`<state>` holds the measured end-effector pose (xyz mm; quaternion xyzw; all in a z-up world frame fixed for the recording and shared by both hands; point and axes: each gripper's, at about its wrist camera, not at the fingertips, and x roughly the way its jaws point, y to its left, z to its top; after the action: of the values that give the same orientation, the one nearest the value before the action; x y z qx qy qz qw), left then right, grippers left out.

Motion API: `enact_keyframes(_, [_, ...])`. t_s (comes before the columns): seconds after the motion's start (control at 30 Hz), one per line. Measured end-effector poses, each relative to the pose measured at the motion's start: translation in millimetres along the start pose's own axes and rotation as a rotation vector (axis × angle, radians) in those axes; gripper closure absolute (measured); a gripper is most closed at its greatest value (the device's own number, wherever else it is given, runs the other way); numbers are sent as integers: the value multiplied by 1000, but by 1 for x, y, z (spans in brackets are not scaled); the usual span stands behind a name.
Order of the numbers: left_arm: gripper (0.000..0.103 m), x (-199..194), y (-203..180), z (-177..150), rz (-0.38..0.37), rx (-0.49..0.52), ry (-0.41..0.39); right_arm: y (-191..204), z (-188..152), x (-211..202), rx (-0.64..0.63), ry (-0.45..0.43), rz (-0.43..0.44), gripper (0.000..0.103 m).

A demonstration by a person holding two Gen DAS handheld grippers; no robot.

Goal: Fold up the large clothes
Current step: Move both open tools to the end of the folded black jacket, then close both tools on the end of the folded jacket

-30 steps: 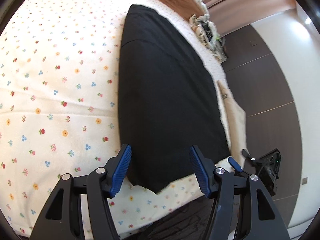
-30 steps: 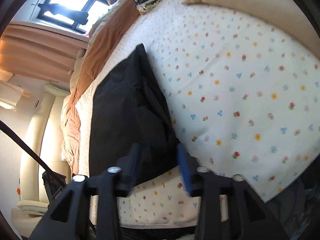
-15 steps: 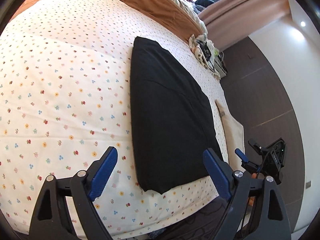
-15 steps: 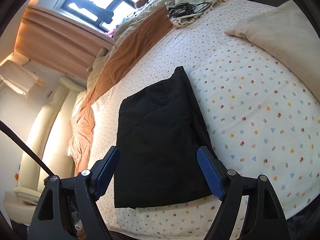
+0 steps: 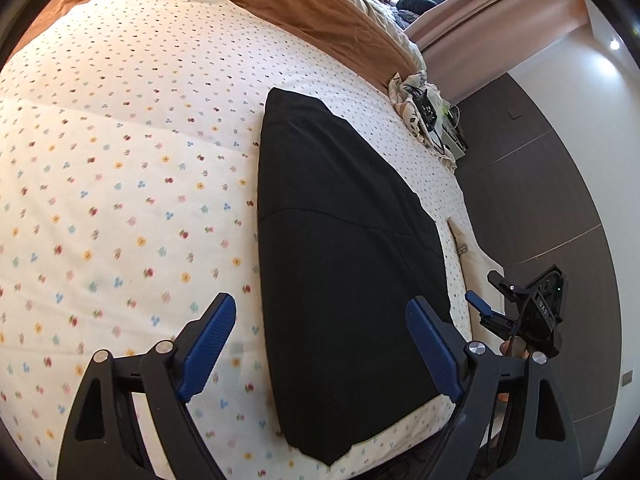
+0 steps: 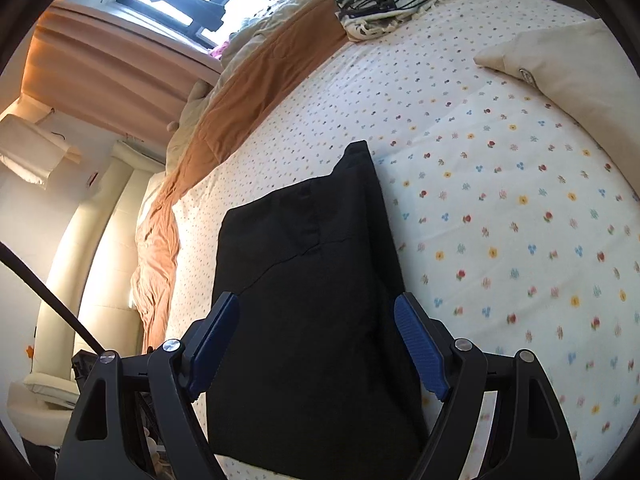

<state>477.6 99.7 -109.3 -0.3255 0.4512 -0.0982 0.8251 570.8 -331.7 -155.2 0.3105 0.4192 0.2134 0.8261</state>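
I held the left gripper [image 5: 322,344] and right gripper [image 6: 316,344] spread wide, gripping nothing; the folded black garment [image 5: 340,260] lay flat ahead between each pair of fingers, on the flower-printed white bedsheet [image 5: 120,200].

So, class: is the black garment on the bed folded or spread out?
Folded: the black garment lies as a compact layered panel with a visible overlapping edge on the floral sheet.

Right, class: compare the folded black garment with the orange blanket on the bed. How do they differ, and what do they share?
The black garment is folded into a flat, neat shape; the orange blanket lies rumpled in a long strip. The garment sits near the bed's front edge, close to both open grippers; the blanket runs along the far side. The garment is plain black, the blanket orange. Both rest on the floral sheet.
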Motion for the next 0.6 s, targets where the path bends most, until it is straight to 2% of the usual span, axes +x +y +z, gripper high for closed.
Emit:
enact_keyframes(0.17, [25,36,6,21,17,-29,31,-20,29,47,5,96,53,24])
enact_keyframes(0.4, [27,80,13,44,51,-40,69,-54,49,99,43,150,77,24])
enact_keyframes(0.6, [33,106,22,63,55,-47,75,-56,68,117,97,146,78,30])
